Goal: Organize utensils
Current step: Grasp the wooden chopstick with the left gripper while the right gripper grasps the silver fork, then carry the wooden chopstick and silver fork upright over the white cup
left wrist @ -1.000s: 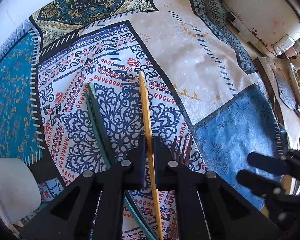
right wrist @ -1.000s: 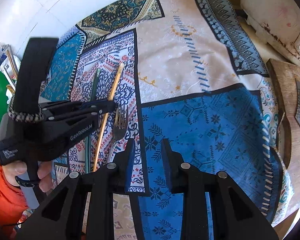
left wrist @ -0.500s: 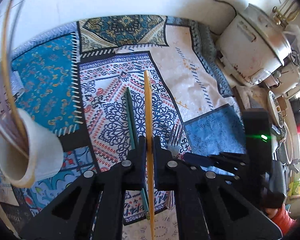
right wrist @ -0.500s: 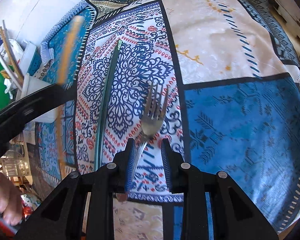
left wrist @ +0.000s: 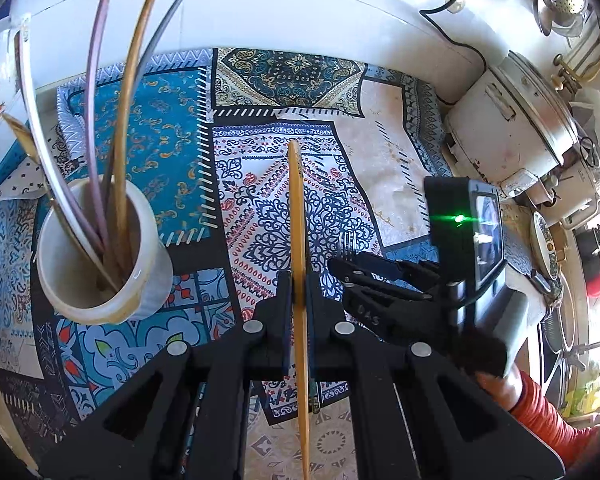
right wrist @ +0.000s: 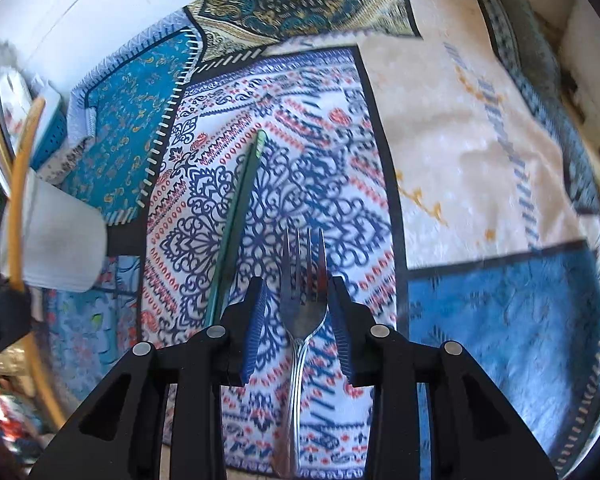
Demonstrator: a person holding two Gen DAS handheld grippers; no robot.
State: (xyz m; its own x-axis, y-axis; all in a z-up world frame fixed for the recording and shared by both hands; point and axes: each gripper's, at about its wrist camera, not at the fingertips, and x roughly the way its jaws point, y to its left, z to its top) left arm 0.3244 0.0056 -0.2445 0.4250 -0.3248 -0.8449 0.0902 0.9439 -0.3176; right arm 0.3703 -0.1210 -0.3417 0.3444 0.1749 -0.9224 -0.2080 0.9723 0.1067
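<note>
Chopstick lifted clear of the cloth, clenched in left gripper and now near the cup, while right gripper drops over the fork, jaws opening astride its head, green chopstick waiting just beside.

Bright daylight, fisheye-warped edges, right view motion-blurred.

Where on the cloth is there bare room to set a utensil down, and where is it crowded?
Free: the cream patch between the patterned middle panel and the white cooker; the teal patch behind the cup; the blue patch right of the fork. Crowded: the middle panel, with fork, green stick and both grippers.
</note>
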